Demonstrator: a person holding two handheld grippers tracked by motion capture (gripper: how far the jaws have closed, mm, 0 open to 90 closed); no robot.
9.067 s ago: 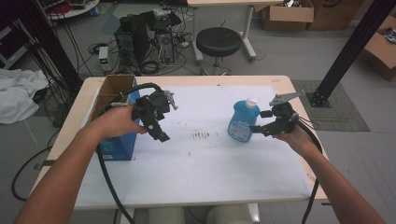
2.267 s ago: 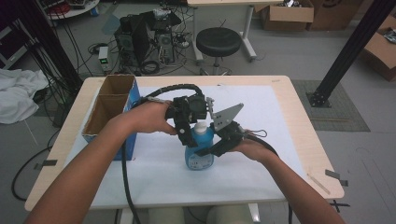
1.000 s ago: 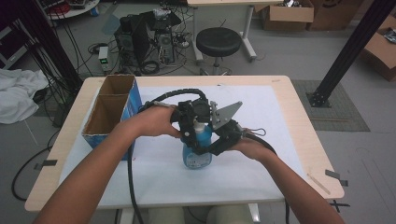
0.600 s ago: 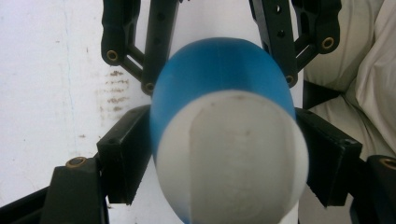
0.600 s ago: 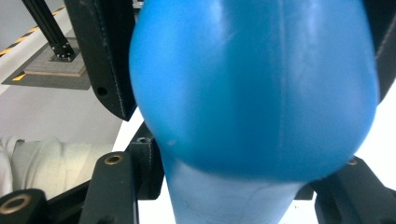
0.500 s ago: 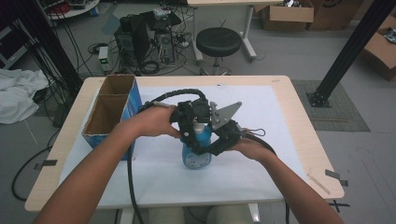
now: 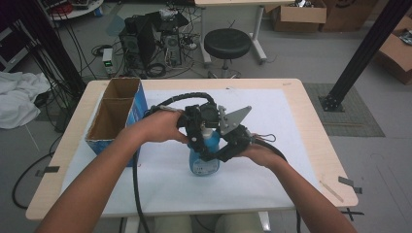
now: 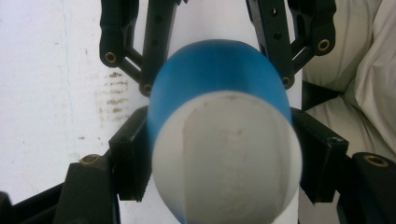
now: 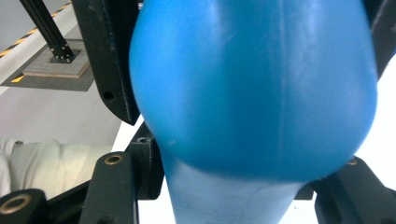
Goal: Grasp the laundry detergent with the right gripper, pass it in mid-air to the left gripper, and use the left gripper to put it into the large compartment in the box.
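Blue bottle (image 7: 205,158) upright on white sheet (image 7: 291,145), near table's (image 7: 311,104) front edge, roughly mid-width. R gripper (image 7: 221,154) clamped on bottle body from the right, jaws tight on both sides. L gripper (image 7: 197,138) comes from above-left; jaws just been closing, white cap (image 8: 224,158) betw. them, pads at its sides. Farther off, open cardboard box (image 7: 114,114) by left edge.

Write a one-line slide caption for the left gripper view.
Looking down on a blue bottle's white cap, the left tool closing its black pads on it above the white table sheet.
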